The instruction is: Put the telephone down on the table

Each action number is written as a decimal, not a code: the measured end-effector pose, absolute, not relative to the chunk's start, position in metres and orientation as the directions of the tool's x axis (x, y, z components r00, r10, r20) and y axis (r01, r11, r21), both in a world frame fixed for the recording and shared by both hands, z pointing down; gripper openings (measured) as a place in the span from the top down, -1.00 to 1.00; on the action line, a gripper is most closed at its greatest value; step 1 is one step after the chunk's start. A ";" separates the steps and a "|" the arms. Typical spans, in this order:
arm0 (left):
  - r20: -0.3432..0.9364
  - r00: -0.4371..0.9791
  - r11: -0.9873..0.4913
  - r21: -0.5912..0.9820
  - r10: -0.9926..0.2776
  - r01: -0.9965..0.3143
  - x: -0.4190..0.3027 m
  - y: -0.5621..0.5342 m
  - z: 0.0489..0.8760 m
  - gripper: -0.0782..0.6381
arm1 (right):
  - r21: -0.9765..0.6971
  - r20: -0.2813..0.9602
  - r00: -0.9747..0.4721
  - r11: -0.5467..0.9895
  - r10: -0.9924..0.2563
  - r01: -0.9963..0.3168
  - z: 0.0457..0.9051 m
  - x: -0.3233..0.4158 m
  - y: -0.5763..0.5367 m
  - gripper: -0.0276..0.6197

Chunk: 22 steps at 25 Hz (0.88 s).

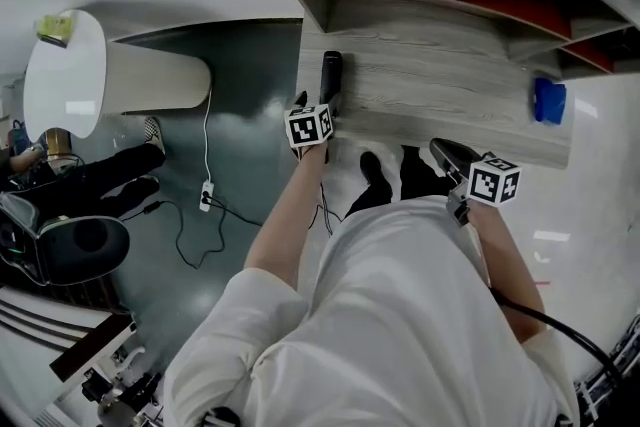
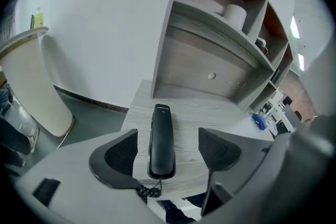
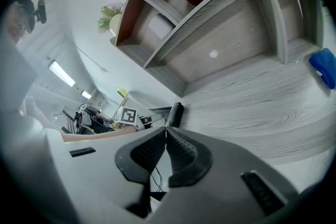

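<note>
Grey wood-grain table [image 1: 450,85] below a shelf unit fills the head view. The telephone [image 1: 331,80] lies flat by its left edge, at twelve o'clock from the left gripper [image 1: 314,107].

Left gripper view: jaws spread wide, pads clear of the handset, apparently a release. Its cord [image 2: 148,191] trails off at six.

Right gripper view: the right gripper [image 3: 166,136] has its pads pressed together, empty, likely idle.

glossy black plastic telephone [image 2: 161,139] on matt grey wood-grain table [image 2: 220,113]; textured fingers [image 2: 122,153].
</note>
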<state>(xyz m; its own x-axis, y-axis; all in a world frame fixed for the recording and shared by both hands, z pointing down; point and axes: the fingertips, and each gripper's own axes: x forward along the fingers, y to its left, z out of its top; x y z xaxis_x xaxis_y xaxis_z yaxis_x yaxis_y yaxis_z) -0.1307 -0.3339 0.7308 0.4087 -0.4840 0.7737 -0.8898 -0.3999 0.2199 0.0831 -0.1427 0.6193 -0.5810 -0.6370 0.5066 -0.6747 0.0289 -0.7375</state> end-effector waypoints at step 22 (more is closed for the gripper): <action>0.576 0.574 -0.398 0.414 -0.582 -0.819 -0.144 -0.184 0.626 0.75 | -0.703 0.473 -0.547 0.080 -0.691 -0.707 0.602 0.105 -0.085 0.86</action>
